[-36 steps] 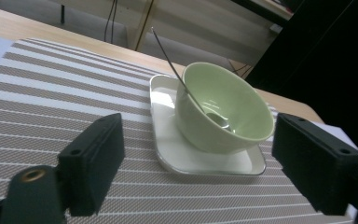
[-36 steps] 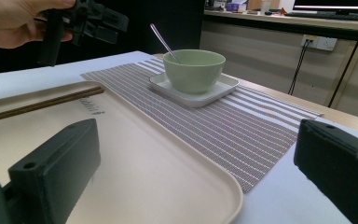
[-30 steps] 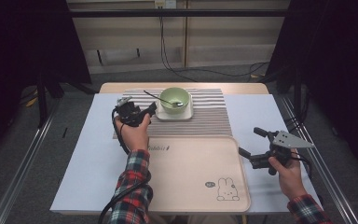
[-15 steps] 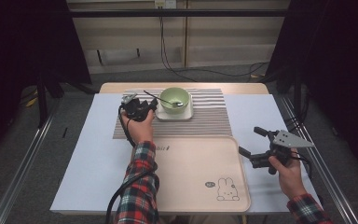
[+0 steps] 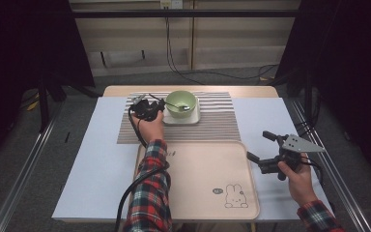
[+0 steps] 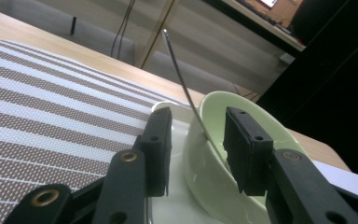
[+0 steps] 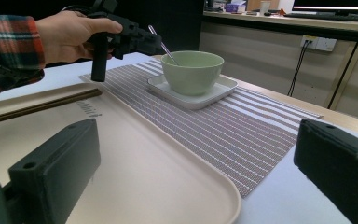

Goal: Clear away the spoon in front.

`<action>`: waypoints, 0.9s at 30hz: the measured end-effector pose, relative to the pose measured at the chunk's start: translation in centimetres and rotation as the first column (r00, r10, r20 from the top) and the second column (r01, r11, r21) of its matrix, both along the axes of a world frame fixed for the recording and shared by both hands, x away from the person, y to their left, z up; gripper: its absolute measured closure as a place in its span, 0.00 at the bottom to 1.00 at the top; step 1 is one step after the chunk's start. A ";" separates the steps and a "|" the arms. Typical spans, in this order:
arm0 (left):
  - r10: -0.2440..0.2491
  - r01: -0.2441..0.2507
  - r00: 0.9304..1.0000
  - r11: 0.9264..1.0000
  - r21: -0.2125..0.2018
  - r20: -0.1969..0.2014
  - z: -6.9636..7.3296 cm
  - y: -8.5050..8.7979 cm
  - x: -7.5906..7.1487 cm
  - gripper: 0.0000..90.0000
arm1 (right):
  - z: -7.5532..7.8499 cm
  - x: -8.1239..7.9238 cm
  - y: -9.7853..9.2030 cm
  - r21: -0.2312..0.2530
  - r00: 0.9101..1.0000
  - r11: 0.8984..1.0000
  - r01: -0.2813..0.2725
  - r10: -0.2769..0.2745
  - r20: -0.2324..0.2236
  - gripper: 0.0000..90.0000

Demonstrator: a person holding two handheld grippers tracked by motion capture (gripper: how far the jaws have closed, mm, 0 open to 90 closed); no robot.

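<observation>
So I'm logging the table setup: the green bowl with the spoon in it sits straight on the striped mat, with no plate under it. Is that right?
Not quite. The green bowl with the spoon in it stands on a white square plate, and that plate lies on the striped mat. The right gripper view shows it plainly.

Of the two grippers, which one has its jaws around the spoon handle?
The left gripper, at the green bowl: the spoon handle stands between its jaws, which have just been closing. The right gripper hangs open beside the tray.
</observation>
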State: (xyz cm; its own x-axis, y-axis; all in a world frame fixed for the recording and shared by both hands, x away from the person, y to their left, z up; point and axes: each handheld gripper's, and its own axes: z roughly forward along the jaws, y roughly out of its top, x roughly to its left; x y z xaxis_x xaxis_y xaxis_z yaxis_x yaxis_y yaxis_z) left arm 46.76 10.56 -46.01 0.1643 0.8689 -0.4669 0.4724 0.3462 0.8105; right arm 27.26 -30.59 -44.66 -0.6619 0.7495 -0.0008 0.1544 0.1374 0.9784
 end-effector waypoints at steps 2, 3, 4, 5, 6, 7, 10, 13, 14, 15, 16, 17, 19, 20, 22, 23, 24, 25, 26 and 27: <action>0.025 -0.025 1.000 1.000 -0.002 -0.001 -0.3 -0.1 0.4 0.72 | 0.0 0.0 0.0 0.001 1.000 1.000 0.000 0.000 0.000 0.00; 0.029 -0.029 1.000 1.000 -0.001 0.002 -0.4 -0.2 0.5 0.72 | 0.0 0.0 0.0 0.002 1.000 1.000 0.001 -0.001 0.001 0.00; 0.028 -0.028 1.000 1.000 -0.013 0.005 -0.4 -0.3 0.6 0.72 | 0.0 0.0 0.0 0.002 1.000 1.000 -0.001 0.001 0.002 0.00; 0.028 -0.028 1.000 1.000 -0.013 0.005 -0.4 -0.3 0.6 0.72 | 0.0 0.0 0.0 0.002 1.000 1.000 0.000 0.000 0.000 0.00; 0.022 -0.022 1.000 1.000 -0.007 0.010 -0.5 -0.4 0.7 0.73 | 0.0 0.0 0.0 0.000 1.000 1.000 -0.002 0.002 -0.001 0.00; 0.024 -0.024 1.000 1.000 -0.012 0.011 -0.5 -0.6 0.8 0.74 | 0.0 0.1 0.0 -0.001 1.000 1.000 -0.002 0.002 0.000 0.00; 0.026 -0.026 1.000 1.000 -0.010 0.013 -0.5 -0.7 0.9 0.80 | 0.0 0.1 0.0 0.002 1.000 1.000 -0.001 0.001 0.000 0.00; 0.024 -0.024 0.999 1.000 -0.018 0.022 -0.5 -0.9 1.1 0.85 | 0.0 0.1 0.0 0.003 1.000 1.000 -0.007 0.007 0.001 0.00; 0.021 -0.021 1.000 1.000 -0.009 0.022 -0.5 -0.9 1.1 0.85 | 0.0 0.1 0.0 0.003 1.000 1.000 -0.007 0.007 0.001 0.00; 0.019 -0.019 1.000 1.000 -0.020 0.022 -0.4 -1.0 1.2 0.86 | 0.0 0.1 0.0 0.008 1.000 1.000 -0.006 0.006 0.000 0.00; 0.019 -0.019 1.000 1.000 -0.020 0.022 -0.4 -1.0 1.2 0.87 | 0.0 0.1 0.0 0.008 1.000 1.000 -0.006 0.006 0.000 0.00; 0.027 -0.027 1.000 0.999 -0.018 0.015 -0.4 -1.0 1.2 0.89 | 0.0 0.1 0.0 0.006 1.000 1.000 -0.006 0.006 0.001 0.00; 0.036 -0.036 0.999 0.999 -0.031 0.015 -0.5 -0.9 1.4 0.90 | 0.0 0.1 0.0 0.004 1.000 1.000 -0.004 0.004 0.000 0.00; 0.036 -0.036 0.999 0.999 -0.031 0.015 -0.5 -0.9 1.4 0.90 | 0.0 0.1 0.0 0.004 1.000 1.000 -0.004 0.004 0.000 0.00; 0.033 -0.032 0.999 0.999 -0.036 0.016 -0.5 -0.8 1.5 0.90 | 0.0 0.1 0.0 0.008 1.000 1.000 0.000 0.000 -0.001 0.00; 0.040 -0.039 0.999 0.998 -0.047 0.017 -0.5 -0.8 1.5 0.90 | 0.0 0.1 0.0 0.008 1.000 1.000 0.000 0.000 -0.001 0.00; 0.049 -0.049 0.999 0.998 -0.050 0.015 -0.6 -0.9 1.6 0.90 | 0.0 0.1 -0.1 0.006 1.000 1.000 -0.004 0.004 -0.002 0.00; 0.039 -0.038 0.999 0.998 -0.047 0.016 -0.6 -0.9 1.7 0.90 | 0.0 0.1 -0.1 0.005 1.000 1.000 -0.007 0.007 -0.002 0.00; 0.043 -0.042 0.999 0.998 -0.045 0.021 -0.6 -1.0 1.8 0.90 | 0.0 0.1 -0.1 0.005 1.000 1.000 -0.019 0.019 -0.006 0.00; 0.048 -0.047 0.999 0.997 -0.053 0.016 -0.5 -1.0 1.8 0.90 | 0.0 0.1 -0.1 0.005 1.000 1.000 -0.018 0.018 -0.005 0.00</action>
